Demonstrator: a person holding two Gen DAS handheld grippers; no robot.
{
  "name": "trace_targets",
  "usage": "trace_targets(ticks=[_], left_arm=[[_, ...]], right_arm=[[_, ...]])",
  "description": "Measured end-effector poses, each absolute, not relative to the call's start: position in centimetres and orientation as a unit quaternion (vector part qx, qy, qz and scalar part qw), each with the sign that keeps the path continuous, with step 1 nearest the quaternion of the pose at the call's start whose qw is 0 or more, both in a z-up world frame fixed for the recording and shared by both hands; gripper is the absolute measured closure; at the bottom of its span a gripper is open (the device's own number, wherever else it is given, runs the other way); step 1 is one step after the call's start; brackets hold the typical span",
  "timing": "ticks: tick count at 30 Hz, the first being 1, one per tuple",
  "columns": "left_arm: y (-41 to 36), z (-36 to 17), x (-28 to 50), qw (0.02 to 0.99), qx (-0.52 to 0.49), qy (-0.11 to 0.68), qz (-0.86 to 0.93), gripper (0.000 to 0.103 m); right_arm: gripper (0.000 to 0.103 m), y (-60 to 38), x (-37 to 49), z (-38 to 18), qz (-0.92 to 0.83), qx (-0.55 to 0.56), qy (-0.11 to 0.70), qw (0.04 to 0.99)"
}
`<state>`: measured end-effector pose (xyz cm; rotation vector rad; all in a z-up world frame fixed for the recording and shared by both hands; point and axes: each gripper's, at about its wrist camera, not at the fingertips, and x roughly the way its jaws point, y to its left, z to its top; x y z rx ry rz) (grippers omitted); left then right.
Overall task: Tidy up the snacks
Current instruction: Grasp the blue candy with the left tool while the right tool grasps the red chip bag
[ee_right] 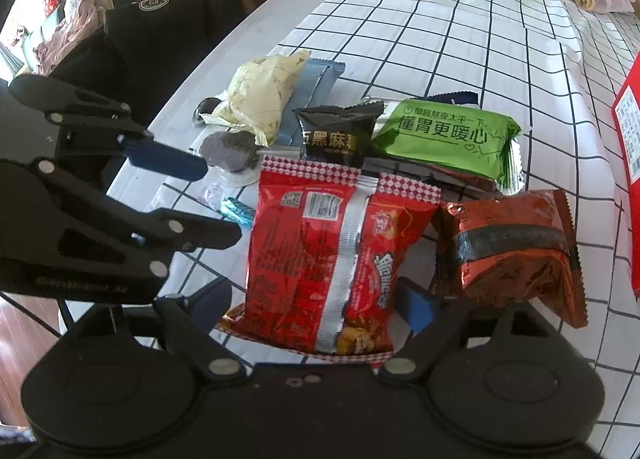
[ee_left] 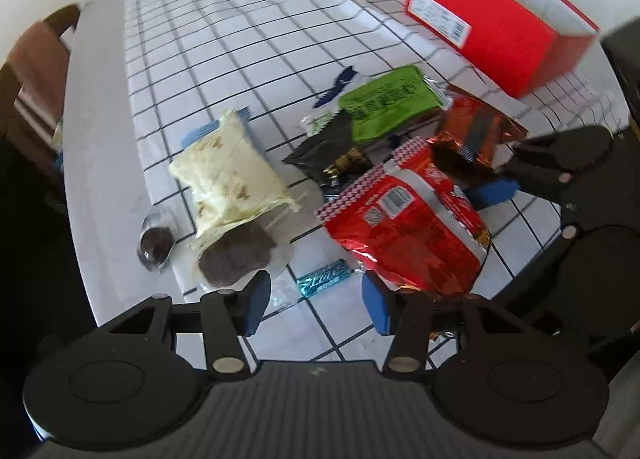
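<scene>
Heads up, the left hand-held gripper (ee_left: 316, 301) sits partly open over the little blue candy (ee_left: 323, 280), empty, while the right hand-held gripper (ee_right: 316, 301) straddles the big red snack bag (ee_right: 332, 255) on the surface (ee_left: 224, 39) without visibly pinching, so that slick foil might squirt out sideways.

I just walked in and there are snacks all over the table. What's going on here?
A person is sorting snack packets on the checked tablecloth with two handheld grippers. The right gripper straddles the big red snack bag, jaws wide and not clearly pressing on it. The left gripper hovers open over a small blue candy. The red box beyond the pile looks empty as far as the view shows.
</scene>
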<state>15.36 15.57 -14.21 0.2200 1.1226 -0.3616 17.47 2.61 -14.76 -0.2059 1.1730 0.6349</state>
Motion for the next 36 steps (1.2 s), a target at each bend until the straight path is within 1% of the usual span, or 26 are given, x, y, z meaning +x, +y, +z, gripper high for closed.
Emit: trace_targets(ticks=[8,10,12,14,16,18,19,21,26,30,36], left_arm=[[15.2,-15.8,17.0,0.808,0.114,0.544,-0.195,0.055],[15.2,-16.1,17.3,0.804,0.114,0.548,-0.201,0.055],[14.9,-16.4,17.4,0.803,0.117,0.548,-0.202,0.055],[14.7,-16.4,17.5,0.803,0.111,0.548,-0.204,0.056],[14.7,-16.4,17.4,0.805,0.104,0.547,-0.203,0.061],[14.5,-16.3,17.2,0.807,0.102,0.547,-0.198,0.073],[14.4,-16.4,17.0,0.807,0.099,0.547,-0.198,0.075],[14.2,-16.3,16.6,0.81,0.099,0.545,-0.194,0.082],[14.1,-16.2,15.5,0.819,0.076,0.545,-0.161,0.091],[15.1,-16.2,14.6,0.83,0.034,0.544,-0.123,0.091],[17.6,-16.1,13.3,0.837,-0.066,0.539,-0.066,0.091]], right_arm=[[0.02,2.5,17.2,-14.8,0.293,-0.101,0.54,0.783],[0.023,2.3,17.0,-14.7,0.293,-0.099,0.539,0.783],[0.028,2.0,17.0,-14.6,0.29,-0.094,0.538,0.786],[0.031,1.7,17.1,-14.4,0.289,-0.087,0.539,0.787],[0.035,1.5,17.0,-14.3,0.288,-0.083,0.537,0.788],[0.037,1.5,16.9,-14.2,0.286,-0.08,0.539,0.788],[0.038,1.4,16.9,-14.2,0.286,-0.079,0.539,0.789],[0.039,1.4,16.7,-14.2,0.286,-0.08,0.539,0.788],[0.041,1.2,16.3,-14.0,0.288,-0.075,0.537,0.789],[0.041,0.8,15.8,-13.3,0.291,-0.068,0.534,0.791],[0.041,0.3,15.3,-11.8,0.299,-0.061,0.522,0.797]])
